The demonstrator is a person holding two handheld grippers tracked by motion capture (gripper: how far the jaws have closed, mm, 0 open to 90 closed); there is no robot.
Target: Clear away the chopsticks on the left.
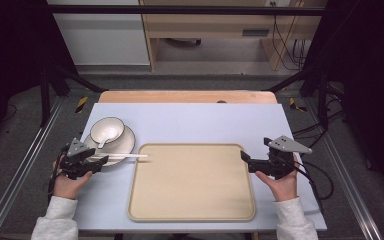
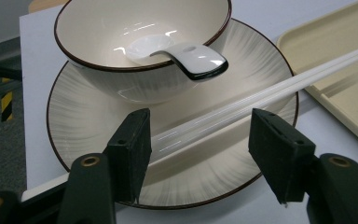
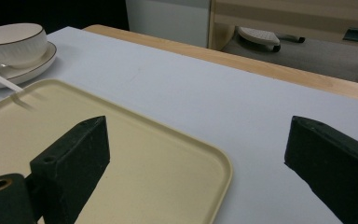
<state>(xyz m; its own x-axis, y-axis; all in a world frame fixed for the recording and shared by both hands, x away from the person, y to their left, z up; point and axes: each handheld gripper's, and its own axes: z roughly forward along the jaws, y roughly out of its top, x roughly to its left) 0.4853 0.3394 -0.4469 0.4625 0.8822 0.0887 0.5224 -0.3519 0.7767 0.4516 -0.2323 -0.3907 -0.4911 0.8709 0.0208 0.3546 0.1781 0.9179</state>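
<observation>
A white bowl (image 1: pixel 107 131) with a dark rim stands on a matching plate (image 1: pixel 126 145) at the table's left. A white spoon (image 2: pixel 191 56) with a black tip rests in the bowl (image 2: pixel 140 79). Two white chopsticks (image 1: pixel 125 157) lie across the plate (image 2: pixel 88 126), their tips over the left rim of a beige tray (image 1: pixel 191 182). My left gripper (image 1: pixel 99 163) is open, its jaws on either side of the chopsticks' (image 2: pixel 270 91) near ends. My right gripper (image 1: pixel 245 159) is open at the tray's right edge, one jaw over the tray (image 3: pixel 121 154), one over the table.
The pale blue tabletop (image 1: pixel 205 120) has a wooden strip (image 1: pixel 187 96) along its far edge. Black frame posts stand at both sides. Beyond the table are grey floor, a cabinet and loose cables (image 1: pixel 287 45).
</observation>
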